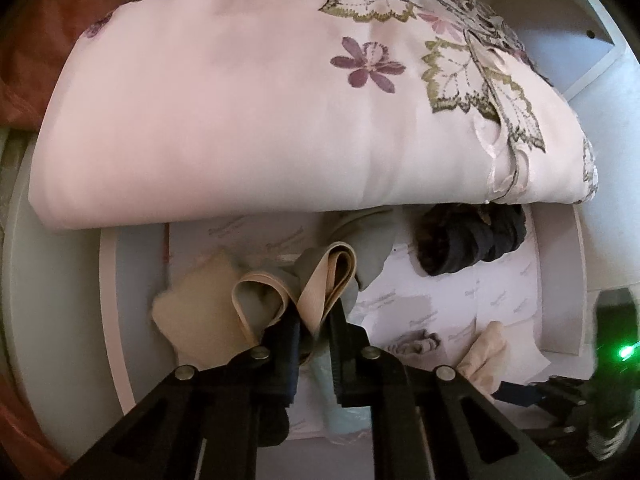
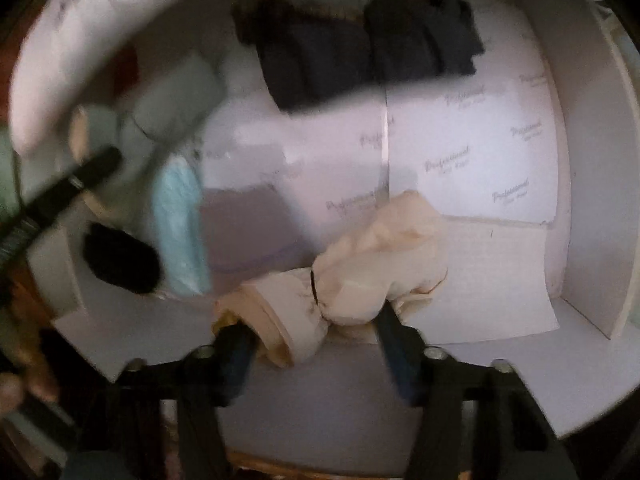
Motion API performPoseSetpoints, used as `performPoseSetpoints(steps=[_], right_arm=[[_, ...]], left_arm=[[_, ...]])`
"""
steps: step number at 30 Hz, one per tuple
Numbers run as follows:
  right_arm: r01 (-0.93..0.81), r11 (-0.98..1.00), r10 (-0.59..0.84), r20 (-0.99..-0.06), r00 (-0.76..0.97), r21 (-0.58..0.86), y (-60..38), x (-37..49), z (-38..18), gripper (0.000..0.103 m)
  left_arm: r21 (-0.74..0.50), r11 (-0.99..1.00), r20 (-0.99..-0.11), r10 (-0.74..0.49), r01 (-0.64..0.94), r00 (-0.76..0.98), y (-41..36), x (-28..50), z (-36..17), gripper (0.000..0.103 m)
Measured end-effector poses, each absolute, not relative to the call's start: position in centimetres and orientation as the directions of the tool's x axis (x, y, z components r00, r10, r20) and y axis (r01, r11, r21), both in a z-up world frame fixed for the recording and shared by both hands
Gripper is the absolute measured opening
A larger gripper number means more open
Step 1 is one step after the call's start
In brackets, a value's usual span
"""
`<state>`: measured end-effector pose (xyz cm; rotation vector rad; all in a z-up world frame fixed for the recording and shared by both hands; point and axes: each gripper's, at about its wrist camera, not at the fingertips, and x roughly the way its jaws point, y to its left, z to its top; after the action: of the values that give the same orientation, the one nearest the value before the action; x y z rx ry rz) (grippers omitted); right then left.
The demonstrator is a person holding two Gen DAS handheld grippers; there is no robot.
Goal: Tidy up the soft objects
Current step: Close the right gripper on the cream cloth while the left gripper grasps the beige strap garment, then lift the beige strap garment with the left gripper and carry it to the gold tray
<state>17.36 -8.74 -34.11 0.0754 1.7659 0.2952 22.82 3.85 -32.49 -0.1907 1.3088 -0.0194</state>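
Left gripper [image 1: 316,322]: jaws drawn narrow, clamped on a folded beige band of fabric [image 1: 334,276] whose loops rise between the black fingers [image 1: 286,332]. Just left of it lies a cream cloth piece [image 1: 192,308], touching a second beige loop [image 1: 256,300]; a grey-green cloth [image 1: 372,240] lies directly behind the held band. A pale blue item [image 1: 340,400] shows below, between the fingers.

Right gripper [image 2: 316,320]: jaws at a middling width, set to either side of a bunched beige stocking-like bundle [image 2: 372,272] cinched by a dark tie; the pads reach its flanks, but motion blur hides whether they press on it. No earlier view is given for comparison.

Surroundings: both grippers point steeply down into a white drawer [image 2: 592,240] lined with printed paper sheets [image 2: 472,152]. At its far side rest dark rolled garments [image 2: 360,48], seen from the left wrist as a black bundle [image 1: 468,240], well apart from both grippers. A large folded pink quilt with flower and leaf print [image 1: 240,100] overhangs the drawer's far edge. In the right wrist view the pale blue item [image 2: 180,232] lies beside a black object [image 2: 120,260] at the drawer's left, with the left gripper's finger [image 2: 80,180] blurred above them.
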Motion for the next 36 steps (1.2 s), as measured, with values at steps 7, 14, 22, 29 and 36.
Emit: performPoseSetpoints(steps=[7, 14, 22, 29, 36], right_arm=[[-0.202, 0.962, 0.144, -0.972, -0.186, 0.182, -8.1, 17.1, -34.6, 0.040], [-0.234, 0.962, 0.103, -0.981, -0.165, 0.140, -7.7, 16.8, -35.6, 0.039], [-0.259, 0.958, 0.086, -0.984, -0.155, 0.125, -6.8, 16.5, -35.5, 0.039], [-0.273, 0.955, 0.080, -0.985, -0.150, 0.119, -6.9, 16.4, -35.3, 0.039], [-0.301, 0.948, 0.061, -0.988, -0.140, 0.102, -6.4, 16.1, -35.5, 0.039]], left_arm=[[-0.201, 0.975, -0.940, -0.164, -0.098, 0.300, 4.4, 21.9, -30.8, 0.009], [-0.288, 0.950, -0.912, -0.236, -0.117, 0.335, 5.3, 20.9, -28.5, 0.008], [-0.343, 0.934, -0.881, -0.280, -0.106, 0.381, 5.6, 19.0, -25.3, 0.008], [-0.372, 0.926, -0.828, -0.295, -0.073, 0.478, 5.8, 15.8, -20.6, 0.008], [-0.390, 0.920, -0.741, -0.279, -0.052, 0.611, 7.3, 13.5, -14.0, 0.008]])
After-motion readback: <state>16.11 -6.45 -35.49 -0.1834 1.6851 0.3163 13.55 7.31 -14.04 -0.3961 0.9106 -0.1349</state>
